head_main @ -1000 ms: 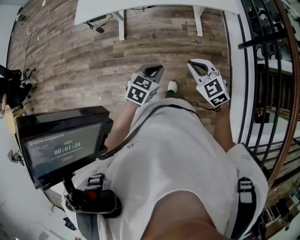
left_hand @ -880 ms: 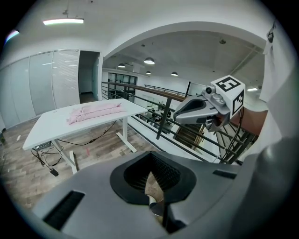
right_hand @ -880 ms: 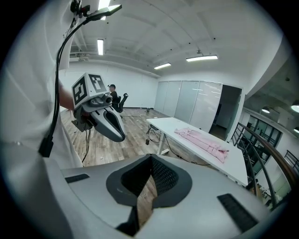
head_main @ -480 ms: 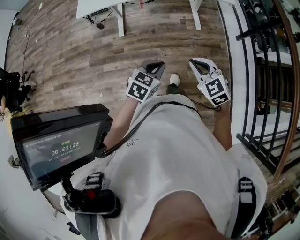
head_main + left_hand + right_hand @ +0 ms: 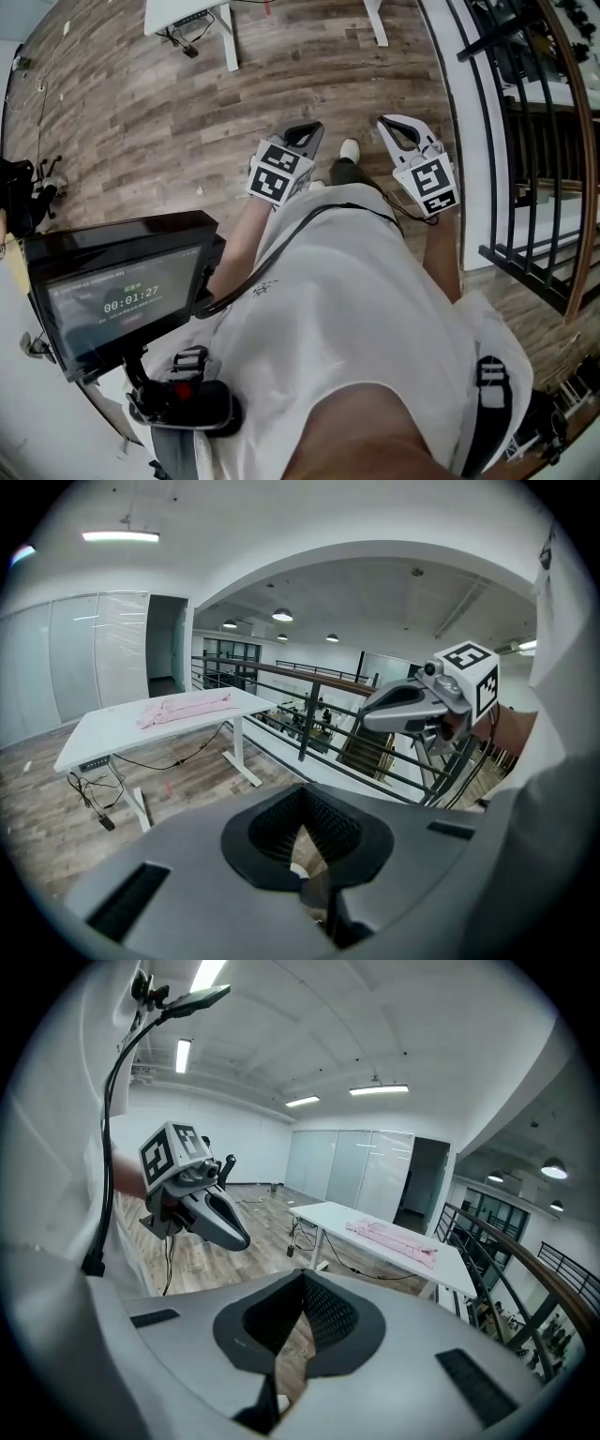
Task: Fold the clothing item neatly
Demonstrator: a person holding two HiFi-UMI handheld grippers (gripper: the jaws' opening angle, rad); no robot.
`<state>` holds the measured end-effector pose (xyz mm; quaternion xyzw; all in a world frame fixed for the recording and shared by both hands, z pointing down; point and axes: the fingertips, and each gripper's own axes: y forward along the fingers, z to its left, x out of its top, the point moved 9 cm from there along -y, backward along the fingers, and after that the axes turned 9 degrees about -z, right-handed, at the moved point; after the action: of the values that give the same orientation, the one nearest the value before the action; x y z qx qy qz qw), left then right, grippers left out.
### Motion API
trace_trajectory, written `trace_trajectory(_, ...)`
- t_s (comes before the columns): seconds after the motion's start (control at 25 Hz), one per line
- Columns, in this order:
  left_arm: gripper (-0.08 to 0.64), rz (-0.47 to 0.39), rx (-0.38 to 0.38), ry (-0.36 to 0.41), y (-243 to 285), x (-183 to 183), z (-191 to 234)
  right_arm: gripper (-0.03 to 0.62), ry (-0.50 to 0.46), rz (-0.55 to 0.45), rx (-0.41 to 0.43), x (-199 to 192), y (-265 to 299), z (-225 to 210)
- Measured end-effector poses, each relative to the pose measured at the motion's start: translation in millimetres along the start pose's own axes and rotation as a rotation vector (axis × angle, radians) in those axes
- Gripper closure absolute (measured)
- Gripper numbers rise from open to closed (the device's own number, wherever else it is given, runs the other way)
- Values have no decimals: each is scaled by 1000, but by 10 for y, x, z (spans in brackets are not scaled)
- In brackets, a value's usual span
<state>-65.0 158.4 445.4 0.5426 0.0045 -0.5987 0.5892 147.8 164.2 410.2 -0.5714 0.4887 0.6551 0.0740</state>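
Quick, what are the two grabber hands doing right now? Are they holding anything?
Left grey two-jaw gripper: shut, holding nothing.
Right grey two-jaw gripper: shut, holding nothing.

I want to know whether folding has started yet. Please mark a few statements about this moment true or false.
1. The left gripper and right gripper are both shut, with nothing between their jaws. True.
2. The pink garment lies on the white table. True.
3. Both grippers are held over the table. False: they are over the wooden floor, and the table stands some way off.
4. The railing is on the person's left. False: the railing runs along the person's right.
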Motion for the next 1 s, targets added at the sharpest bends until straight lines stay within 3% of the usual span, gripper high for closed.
trace_trajectory(0.28, 558, -60, 4, 5, 0, 74, 20, 589, 0, -37, -53, 23, -65, -22)
trace_trajectory(0.44, 558, -110, 24, 8, -10, 173, 43, 589, 67, -112, -78, 84, -51, -87)
trace_trajectory(0.6, 558, -170, 75, 14, -25, 294, 62, 589, 145, -178, -82, 150, 19, -165)
trace_trajectory(1.0, 558, -329, 260, -30, -253, 501, 282, 589, 197, -272, -77, 376, 286, -389)
